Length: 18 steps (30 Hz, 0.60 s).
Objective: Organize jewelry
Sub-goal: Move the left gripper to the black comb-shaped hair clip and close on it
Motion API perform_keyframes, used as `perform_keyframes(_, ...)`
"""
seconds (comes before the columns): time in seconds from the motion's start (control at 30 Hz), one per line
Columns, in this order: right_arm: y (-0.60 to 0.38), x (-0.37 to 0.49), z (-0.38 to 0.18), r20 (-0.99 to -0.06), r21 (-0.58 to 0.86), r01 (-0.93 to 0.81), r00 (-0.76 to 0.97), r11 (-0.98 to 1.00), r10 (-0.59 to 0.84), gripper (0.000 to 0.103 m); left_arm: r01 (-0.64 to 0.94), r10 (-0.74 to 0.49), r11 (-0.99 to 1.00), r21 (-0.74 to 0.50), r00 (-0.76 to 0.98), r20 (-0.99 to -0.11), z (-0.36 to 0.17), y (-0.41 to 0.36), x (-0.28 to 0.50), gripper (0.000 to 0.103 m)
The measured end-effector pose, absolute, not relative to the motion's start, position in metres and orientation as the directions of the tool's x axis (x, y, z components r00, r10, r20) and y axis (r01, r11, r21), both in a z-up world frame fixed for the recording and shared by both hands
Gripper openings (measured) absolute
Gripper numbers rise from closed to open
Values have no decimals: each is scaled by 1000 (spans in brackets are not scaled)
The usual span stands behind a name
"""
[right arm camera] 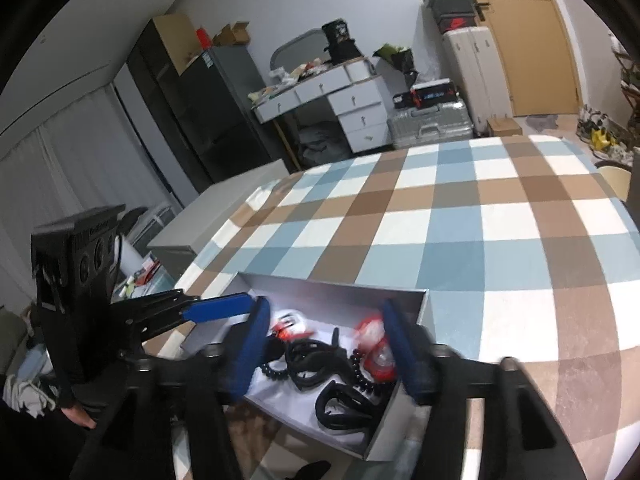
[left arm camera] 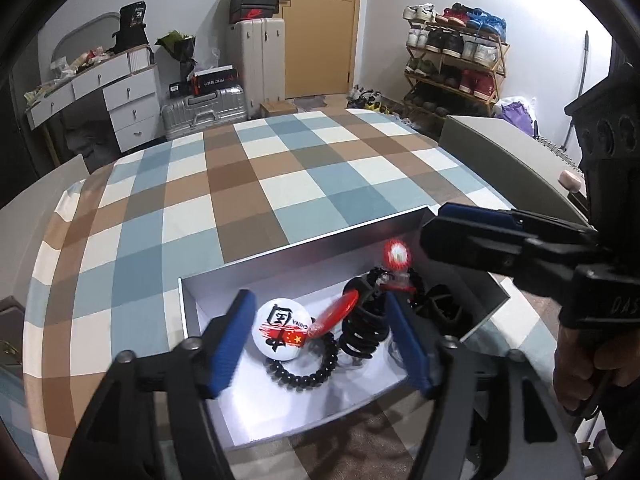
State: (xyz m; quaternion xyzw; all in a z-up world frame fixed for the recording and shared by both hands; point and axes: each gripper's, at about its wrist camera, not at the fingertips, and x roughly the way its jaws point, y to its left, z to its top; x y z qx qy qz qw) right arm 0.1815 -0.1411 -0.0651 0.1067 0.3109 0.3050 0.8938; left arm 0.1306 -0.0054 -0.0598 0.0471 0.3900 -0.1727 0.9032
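Both grippers are hanging spread over the box (left arm camera: pixel 304 248) at lower centre — pinching nothing. The left gripper (left arm camera: pixel 320 340) is flanking a badge (left arm camera: pixel 282 330) and beads (left arm camera: pixel 308 376); the right gripper (right arm camera: pixel 326 350) is straddling black coils (right arm camera: pixel 316 360).

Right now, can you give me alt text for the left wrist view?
The left gripper, jaws open, hangs over a shallow white cardboard box holding a round white badge, a black bead bracelet and a black coiled cord. The right gripper reaches in from the right.

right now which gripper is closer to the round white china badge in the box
Left. The left gripper hangs right over the round white China badge, open fingers either side. The right gripper, also open, sits over the box's other end, above black cords.
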Motion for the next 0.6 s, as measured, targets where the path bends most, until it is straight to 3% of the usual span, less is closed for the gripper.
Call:
perform_keyframes(0.27, -151, 164, -55, -472, 369, -461, 655, 807, 590, 70, 304, -248, 951, -51, 657, -712, -53, 3, 124, 71)
perform_keyframes(0.37, -154, 157, -52, -472, 366, -450, 665, 815, 579, 85, 297, -233, 954, -31, 676, -699, -48, 2, 118, 71)
perform_keyframes(0.6, -163, 134, -43, -459, 350, -428, 697, 833, 550, 91, 274, -212, 962, -18, 700, -682, -38, 2, 103, 74)
